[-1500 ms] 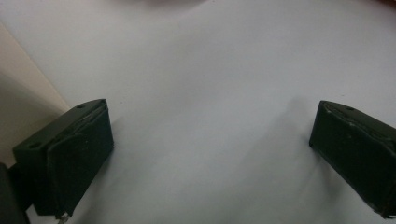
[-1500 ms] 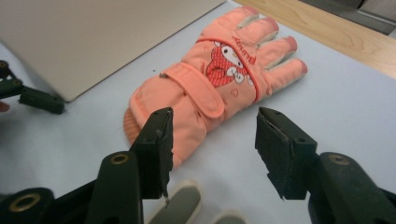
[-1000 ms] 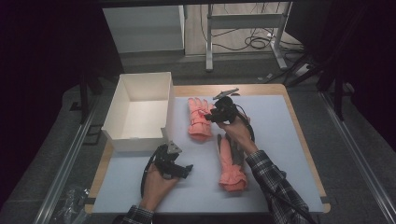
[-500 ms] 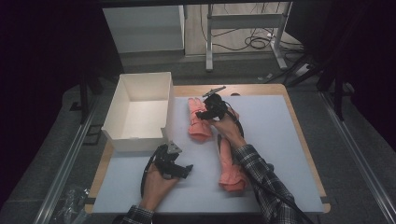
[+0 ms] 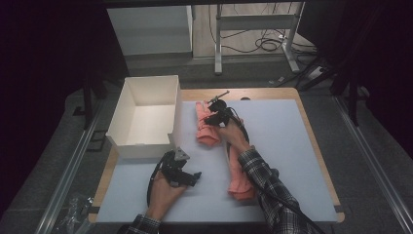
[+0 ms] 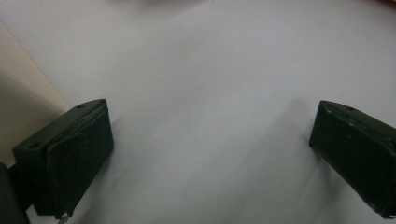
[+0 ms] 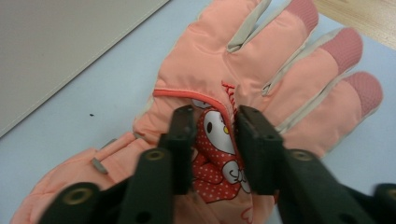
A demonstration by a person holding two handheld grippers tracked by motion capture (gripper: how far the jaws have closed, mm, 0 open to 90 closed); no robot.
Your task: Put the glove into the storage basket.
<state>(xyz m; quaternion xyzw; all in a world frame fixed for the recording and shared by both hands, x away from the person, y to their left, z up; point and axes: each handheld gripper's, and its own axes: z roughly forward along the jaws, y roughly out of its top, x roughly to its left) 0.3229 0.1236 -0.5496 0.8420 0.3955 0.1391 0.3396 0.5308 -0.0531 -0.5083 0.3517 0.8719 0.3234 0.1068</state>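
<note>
Two claws: right claw (image 7: 214, 126) pinching pink glove (image 7: 261, 79) nr box (image 5: 146, 117), left claw (image 6: 210, 154) wide apart over bare mat (image 6: 210, 70).

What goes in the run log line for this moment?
right gripper: closing on far glove's cartoon patch, grip not confirmed | left gripper: open, over bare mat | near glove: on mat | white box: empty

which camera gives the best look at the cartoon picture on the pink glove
The right gripper view: the cartoon patch on the glove sits close up, pinched between the right gripper jaws. In the high view that glove is small, its picture unreadable. The left gripper view faces the bare mat.
</note>
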